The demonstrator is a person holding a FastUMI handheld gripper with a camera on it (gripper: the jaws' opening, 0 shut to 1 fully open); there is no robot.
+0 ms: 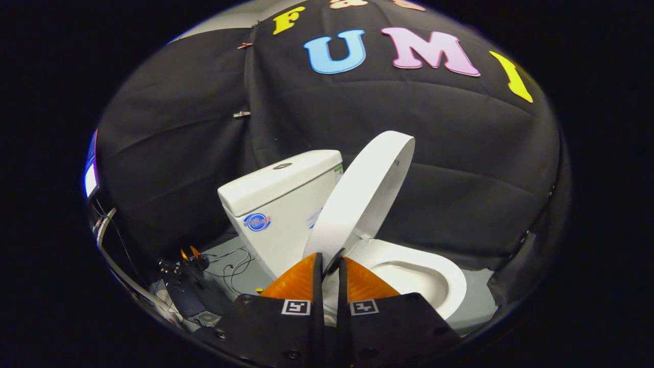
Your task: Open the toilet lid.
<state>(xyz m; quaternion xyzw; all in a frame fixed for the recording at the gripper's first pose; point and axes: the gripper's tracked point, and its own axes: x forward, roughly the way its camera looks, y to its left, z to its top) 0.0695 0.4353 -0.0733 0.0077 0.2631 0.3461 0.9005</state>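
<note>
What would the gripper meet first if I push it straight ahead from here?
The raised toilet lid. Its lower edge sits right at the tips of the gripper, whose fingers are nearly closed; whether they pinch it is unclear. Beyond stands the tank.

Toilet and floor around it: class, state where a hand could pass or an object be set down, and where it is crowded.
Free: the flat tank top and the grey floor beyond the bowl. Crowded: cables beside the tank. The gripper has its fingers nearly together at the raised lid edge.
</note>
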